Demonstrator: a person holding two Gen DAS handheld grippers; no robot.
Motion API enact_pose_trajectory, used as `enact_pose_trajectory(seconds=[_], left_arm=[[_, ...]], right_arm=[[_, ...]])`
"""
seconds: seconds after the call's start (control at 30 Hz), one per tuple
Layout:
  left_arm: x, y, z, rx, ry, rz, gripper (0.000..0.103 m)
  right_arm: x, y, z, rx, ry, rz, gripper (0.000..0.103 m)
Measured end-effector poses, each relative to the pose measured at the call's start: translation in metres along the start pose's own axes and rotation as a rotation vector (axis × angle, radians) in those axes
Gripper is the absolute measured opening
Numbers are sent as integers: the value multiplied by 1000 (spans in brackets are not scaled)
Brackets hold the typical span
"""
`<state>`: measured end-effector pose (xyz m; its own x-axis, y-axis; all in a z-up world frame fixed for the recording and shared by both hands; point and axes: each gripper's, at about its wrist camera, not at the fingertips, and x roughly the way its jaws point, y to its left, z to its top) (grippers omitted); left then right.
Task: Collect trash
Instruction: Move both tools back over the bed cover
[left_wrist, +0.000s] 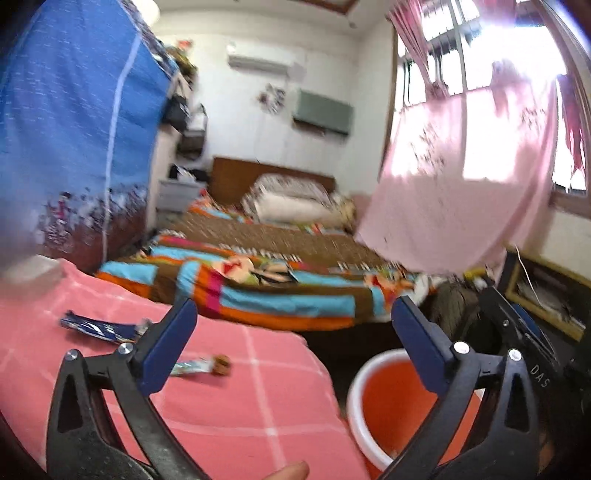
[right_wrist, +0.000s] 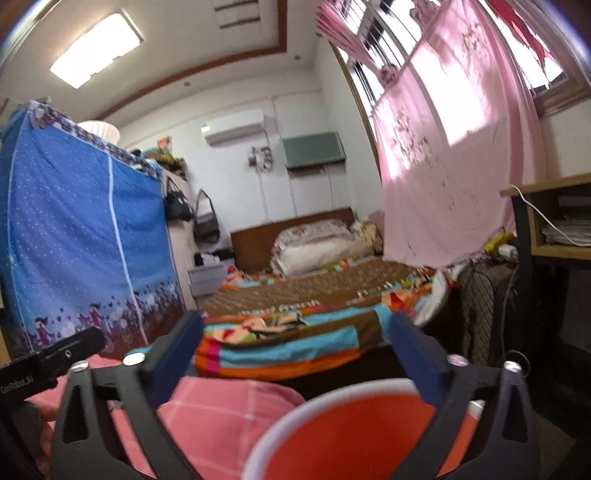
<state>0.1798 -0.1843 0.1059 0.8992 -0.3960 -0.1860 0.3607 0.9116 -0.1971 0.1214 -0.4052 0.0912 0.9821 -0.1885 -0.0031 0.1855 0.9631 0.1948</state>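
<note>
A dark blue snack wrapper (left_wrist: 98, 328) and a small crumpled wrapper with a brown crumb (left_wrist: 205, 365) lie on a pink checked cloth surface (left_wrist: 236, 413). An orange bin with a white rim (left_wrist: 388, 402) stands to its right; it also shows in the right wrist view (right_wrist: 343, 435). My left gripper (left_wrist: 295, 332) is open and empty, held above the cloth's right edge and the bin. My right gripper (right_wrist: 295, 343) is open and empty, above the bin's rim. The wrappers are hidden in the right wrist view.
A bed with a colourful quilt (left_wrist: 266, 280) lies beyond. A blue fabric wardrobe (left_wrist: 74, 122) stands left. A pink curtain (left_wrist: 454, 184) hangs right. A desk (right_wrist: 554, 221) and a dark fan (right_wrist: 484, 314) are at the right. The other gripper's body (left_wrist: 528, 339) is near the bin.
</note>
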Motion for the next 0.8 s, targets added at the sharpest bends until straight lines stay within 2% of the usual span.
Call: enact_pose_trajectory(seconds=[0.2,0.4,0.67,0.8], left_arm=[[-22,29,1,38,-61,109,103],[-42,67,3,30,-112,204,103],[-61,114,3,58,-149,316,103],[-60,131,3,66,-147,349,103]], right_arm=[[-4,31,1,-4,-84,88,103],[-2,60,-1,-3,-143,160,103],[14,110,-14,-34,-133,232,103],[21,133,-23,-78,-122,271,103]])
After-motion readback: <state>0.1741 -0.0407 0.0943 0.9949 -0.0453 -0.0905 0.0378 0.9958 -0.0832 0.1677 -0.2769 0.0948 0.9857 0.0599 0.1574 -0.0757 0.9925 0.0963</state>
